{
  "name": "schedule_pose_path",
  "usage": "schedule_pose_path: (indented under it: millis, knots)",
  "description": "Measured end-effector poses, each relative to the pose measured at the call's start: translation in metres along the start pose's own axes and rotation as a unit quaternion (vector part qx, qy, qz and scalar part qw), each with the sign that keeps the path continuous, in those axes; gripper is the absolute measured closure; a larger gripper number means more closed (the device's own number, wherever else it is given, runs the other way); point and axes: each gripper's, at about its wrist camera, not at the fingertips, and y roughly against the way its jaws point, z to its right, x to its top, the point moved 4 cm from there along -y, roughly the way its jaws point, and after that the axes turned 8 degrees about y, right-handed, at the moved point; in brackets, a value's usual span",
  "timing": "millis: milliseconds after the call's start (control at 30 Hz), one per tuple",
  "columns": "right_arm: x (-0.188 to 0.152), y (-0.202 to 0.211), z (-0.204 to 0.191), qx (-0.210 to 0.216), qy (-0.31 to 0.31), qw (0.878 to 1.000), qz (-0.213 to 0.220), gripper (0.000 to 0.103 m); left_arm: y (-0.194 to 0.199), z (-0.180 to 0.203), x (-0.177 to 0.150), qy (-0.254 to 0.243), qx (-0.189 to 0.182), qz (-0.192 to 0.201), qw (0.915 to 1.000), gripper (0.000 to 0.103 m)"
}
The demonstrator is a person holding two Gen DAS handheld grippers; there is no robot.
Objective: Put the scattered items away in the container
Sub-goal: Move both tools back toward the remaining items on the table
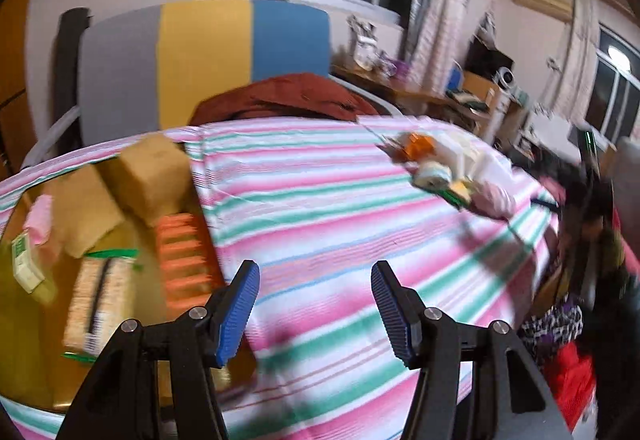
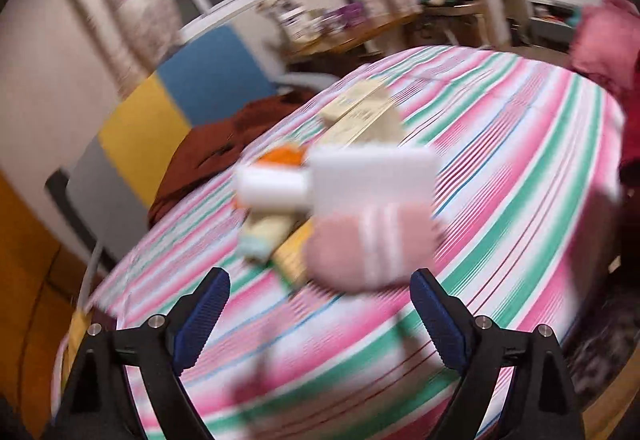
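Note:
A cardboard box [image 1: 24,312] sits open on the striped bed at the left of the left wrist view, holding an orange pack [image 1: 184,260], a pale packet [image 1: 100,308], a small brown box [image 1: 154,171] and a pink item [image 1: 38,224]. My left gripper [image 1: 316,310] is open and empty just right of the box. A pile of scattered items [image 1: 444,167] lies farther right on the bed. In the blurred right wrist view the pile shows a pink sock [image 2: 368,244], a white box [image 2: 372,179] and an orange item [image 2: 282,155]. My right gripper [image 2: 320,314] is open and empty, just short of the sock.
A striped pink, green and white bedspread [image 1: 340,240] covers the bed. A grey, yellow and blue headboard [image 1: 200,55] and a red-brown cloth [image 1: 288,95] are behind. A cluttered desk [image 1: 420,87] stands beyond. A pink garment [image 2: 604,39] is at the bed's far right.

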Motion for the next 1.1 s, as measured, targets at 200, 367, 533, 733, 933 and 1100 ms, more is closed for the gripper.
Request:
schedule_pose_path:
  millis: [200, 367, 533, 733, 933, 1100]
  knots:
    - [0.058, -0.016, 0.033, -0.013, -0.012, 0.999, -0.043, 0.004, -0.016, 0.032, -0.017, -0.042, -0.022, -0.025, 0.9985, 0.044]
    - [0.086, -0.042, 0.048, -0.028, 0.001, 0.994, -0.103, 0.001, -0.023, 0.044, -0.026, -0.057, -0.031, -0.041, 0.9971, 0.044]
    - [0.090, -0.067, 0.059, 0.000, -0.017, 0.990, -0.140, 0.001, -0.030, 0.045, -0.034, -0.058, -0.025, -0.055, 0.9965, 0.044]
    - [0.079, -0.081, 0.048, 0.024, -0.004, 0.986, -0.166, 0.001, -0.031, 0.047, -0.035, -0.059, -0.028, -0.057, 0.9962, 0.044]
    - [0.064, -0.075, 0.024, 0.099, 0.016, 0.978, -0.184, 0.001, -0.034, 0.049, -0.037, -0.061, -0.033, -0.062, 0.9957, 0.044]
    - [0.039, -0.063, -0.015, 0.173, 0.067, 0.962, -0.202, 0.000, -0.034, 0.050, -0.039, -0.059, -0.035, -0.064, 0.9956, 0.044]
